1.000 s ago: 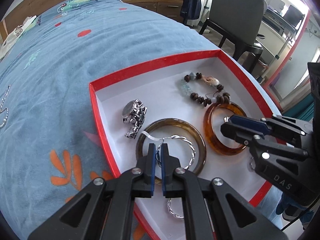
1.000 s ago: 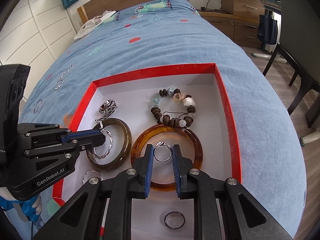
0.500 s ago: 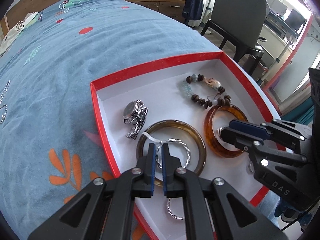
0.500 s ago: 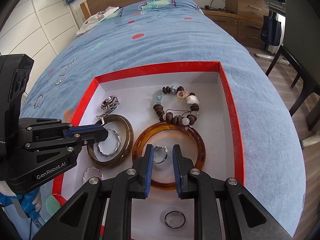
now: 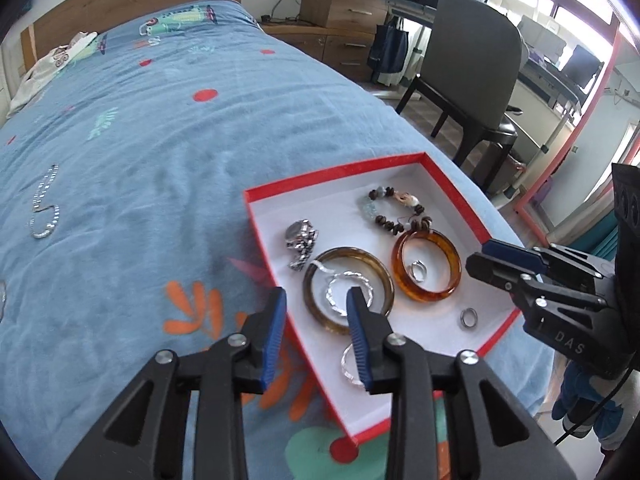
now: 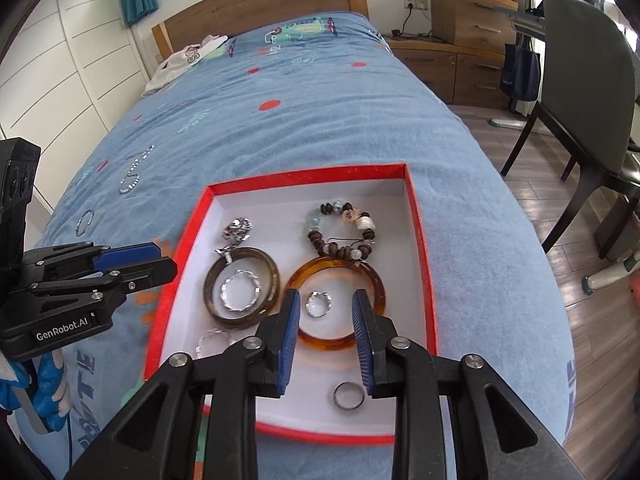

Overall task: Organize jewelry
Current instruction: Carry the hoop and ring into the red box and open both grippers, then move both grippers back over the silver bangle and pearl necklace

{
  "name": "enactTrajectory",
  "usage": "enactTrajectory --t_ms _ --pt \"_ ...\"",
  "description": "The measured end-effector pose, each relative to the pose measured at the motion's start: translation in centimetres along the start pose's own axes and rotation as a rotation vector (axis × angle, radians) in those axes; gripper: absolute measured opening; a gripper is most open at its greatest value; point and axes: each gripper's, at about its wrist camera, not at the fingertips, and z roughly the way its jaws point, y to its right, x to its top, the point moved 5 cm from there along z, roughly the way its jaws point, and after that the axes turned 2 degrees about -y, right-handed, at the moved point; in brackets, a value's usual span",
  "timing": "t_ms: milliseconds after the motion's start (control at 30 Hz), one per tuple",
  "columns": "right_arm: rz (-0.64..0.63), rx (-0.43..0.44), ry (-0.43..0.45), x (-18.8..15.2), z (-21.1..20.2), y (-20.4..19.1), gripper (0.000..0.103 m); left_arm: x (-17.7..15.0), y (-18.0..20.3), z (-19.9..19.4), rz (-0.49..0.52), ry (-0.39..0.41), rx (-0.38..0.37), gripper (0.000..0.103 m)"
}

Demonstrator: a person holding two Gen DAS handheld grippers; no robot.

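Note:
A red-rimmed white box [image 5: 256,216] [image 6: 416,240] lies on the blue bedspread. In it are a silver watch [image 5: 301,238], a bead bracelet [image 6: 340,226], a brown bangle [image 6: 240,288] with a twisted silver hoop [image 6: 241,293] inside, an amber bangle [image 6: 340,304] with a small silver ring [image 6: 319,303] inside, a second hoop [image 5: 349,362] and a dark ring [image 6: 349,396]. My left gripper [image 5: 316,338] is open and empty above the box's left rim. My right gripper [image 6: 326,340] is open and empty above the amber bangle.
A silver chain [image 5: 44,208] [image 6: 134,176] and a small ring [image 6: 85,222] lie loose on the bedspread, left of the box. A grey chair [image 5: 472,76] and a wooden dresser [image 6: 468,40] stand to the right of the bed.
Both grippers opened and pulled back and up. The left one let go of the twisted hoop inside the brown bangle; the right one let go of the small ring inside the amber bangle.

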Motion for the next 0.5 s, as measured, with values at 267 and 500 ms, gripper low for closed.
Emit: enactTrajectory --t_ms 267,500 --pt "-0.032 0.02 0.04 -0.2 -3.3 -4.4 0.045 -2.2 -4.6 -6.2 -0.062 0.076 0.094 0.036" --pt "-0.077 0.057 0.083 0.6 -5.4 -9.3 0.047 -4.9 -10.8 -11.6 -0.143 0.123 0.188 0.038"
